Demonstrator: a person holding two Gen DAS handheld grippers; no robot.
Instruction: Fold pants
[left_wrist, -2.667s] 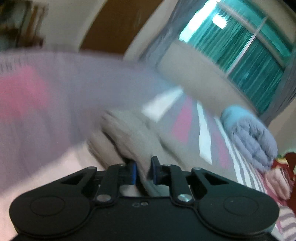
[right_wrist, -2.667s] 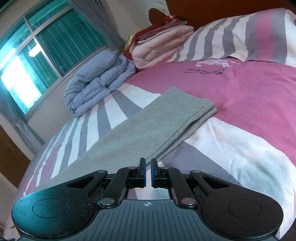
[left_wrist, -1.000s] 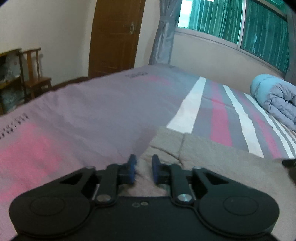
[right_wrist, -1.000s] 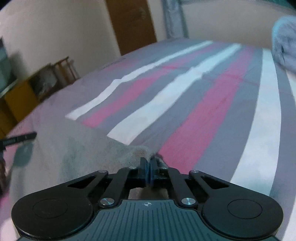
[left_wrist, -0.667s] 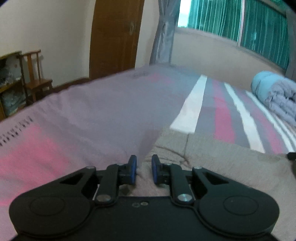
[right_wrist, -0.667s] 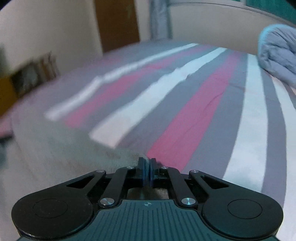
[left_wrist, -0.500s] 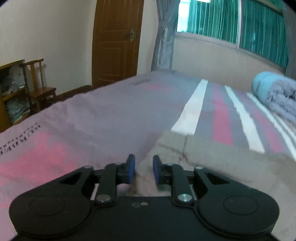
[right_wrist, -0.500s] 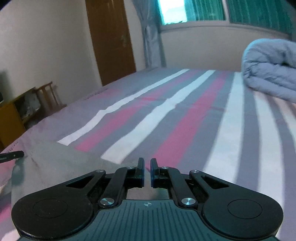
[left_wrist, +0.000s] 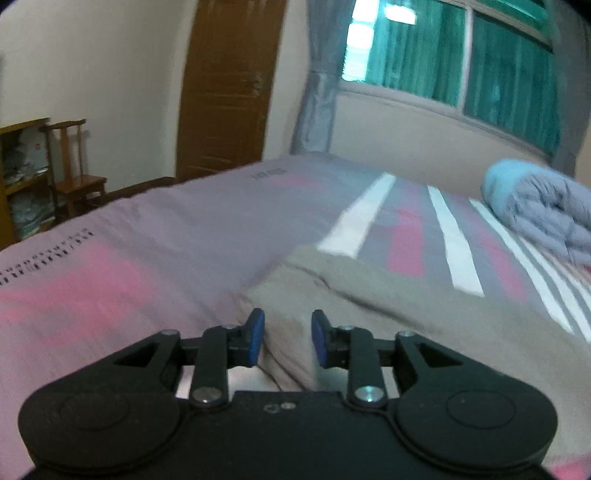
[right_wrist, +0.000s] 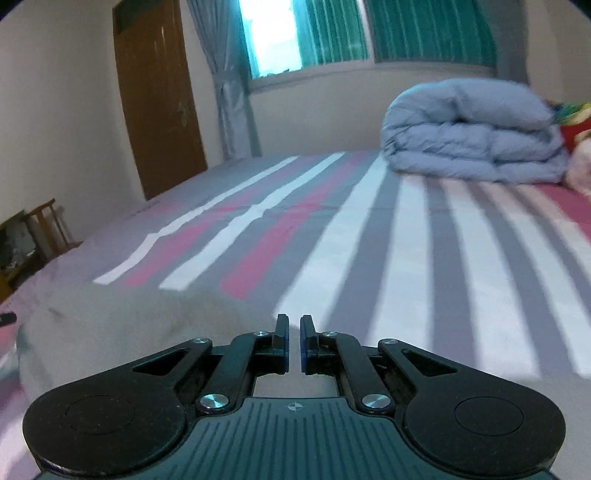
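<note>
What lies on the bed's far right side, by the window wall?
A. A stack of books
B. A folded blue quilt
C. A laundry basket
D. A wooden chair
B: a folded blue quilt rests on the striped bed below the window.

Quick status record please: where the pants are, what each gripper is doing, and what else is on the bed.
pants: grey pants lying folded on the striped bed
left gripper: left gripper open, jaws have just been opening, pants edge lies between the fingers, not pinched
right gripper: right gripper nearly shut with a thin gap, nothing held, pants to its left
other on bed: folded blue quilt at the far side
room: brown door, wooden chair
</note>
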